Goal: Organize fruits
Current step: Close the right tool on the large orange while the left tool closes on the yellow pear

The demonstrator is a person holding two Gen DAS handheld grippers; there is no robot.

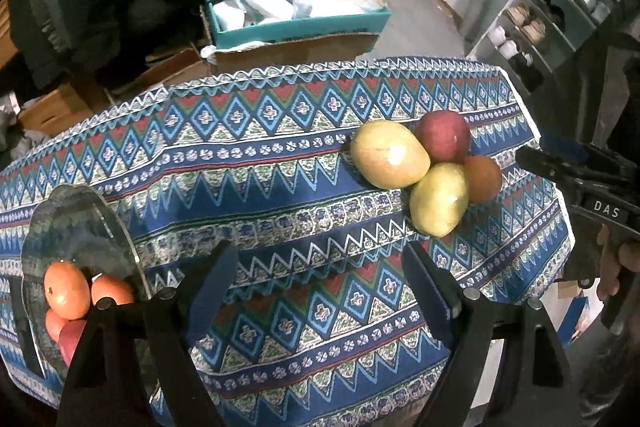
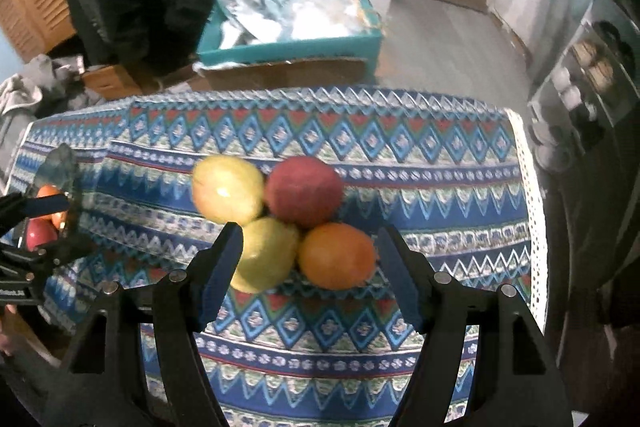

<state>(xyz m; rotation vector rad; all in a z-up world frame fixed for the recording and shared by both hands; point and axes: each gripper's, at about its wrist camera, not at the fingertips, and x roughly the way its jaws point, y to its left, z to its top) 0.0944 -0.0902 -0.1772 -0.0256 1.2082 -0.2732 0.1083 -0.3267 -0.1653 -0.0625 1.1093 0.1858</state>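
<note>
Four fruits huddle touching on the patterned cloth (image 2: 460,187) — two mangoes (image 2: 227,189), an apple (image 2: 305,190), an orange (image 2: 337,255). Right gripper (image 2: 310,269) hovers over them, jaws wide, empty. Left gripper (image 1: 320,283) gapes too — glass bowl (image 1: 76,227) at its nine o'clock.

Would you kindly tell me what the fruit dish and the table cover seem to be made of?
The dish looks like clear glass, glossy: the pattern shows through its scalloped wall and it glints; clear plastic cannot be ruled out. The cover looks like matte woven or printed fabric: it creases and drapes over the table edge, with no shine.
</note>
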